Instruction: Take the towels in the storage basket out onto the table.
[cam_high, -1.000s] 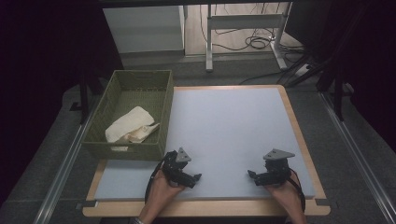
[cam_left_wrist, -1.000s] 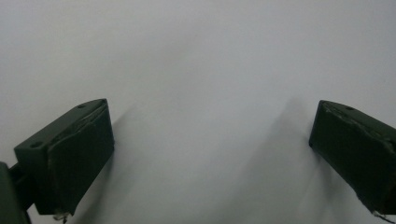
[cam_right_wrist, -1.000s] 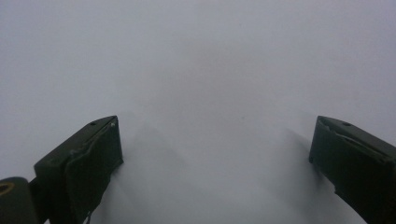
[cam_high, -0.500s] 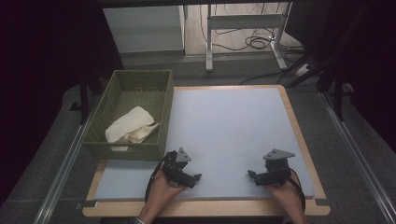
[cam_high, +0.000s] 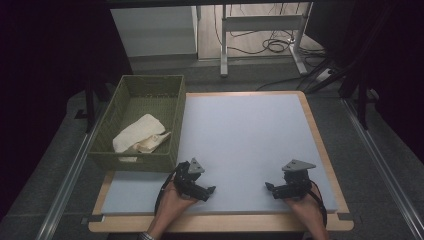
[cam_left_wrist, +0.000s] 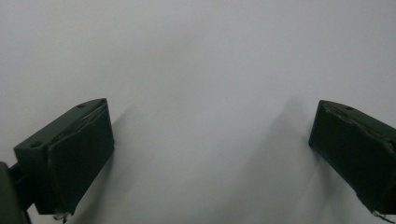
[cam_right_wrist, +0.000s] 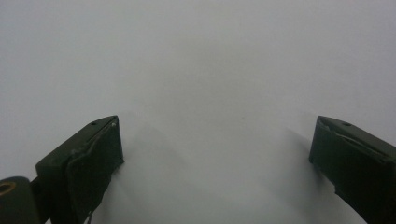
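My left gripper (cam_high: 207, 190) rests on the pale grey mat (cam_high: 245, 140) near its front left, held by a hand, and points right. In the left gripper view its two black jaws stand wide apart over bare mat, so my left gripper (cam_left_wrist: 210, 158) is open with nothing between them. My right gripper (cam_high: 270, 189) sits near the front right of the mat, pointing left. It is open too, and in the right gripper view my right gripper (cam_right_wrist: 215, 168) has bare mat between its jaws. A cream cloth (cam_high: 137, 137) lies crumpled inside the green basket (cam_high: 150, 82).
The green basket stands at the left edge of the table, beside the mat. A wooden rim (cam_high: 320, 135) frames the mat. Beyond the table are a white cabinet (cam_high: 155, 30), a metal stand (cam_high: 260, 22) and cables (cam_high: 272, 46) on the floor.
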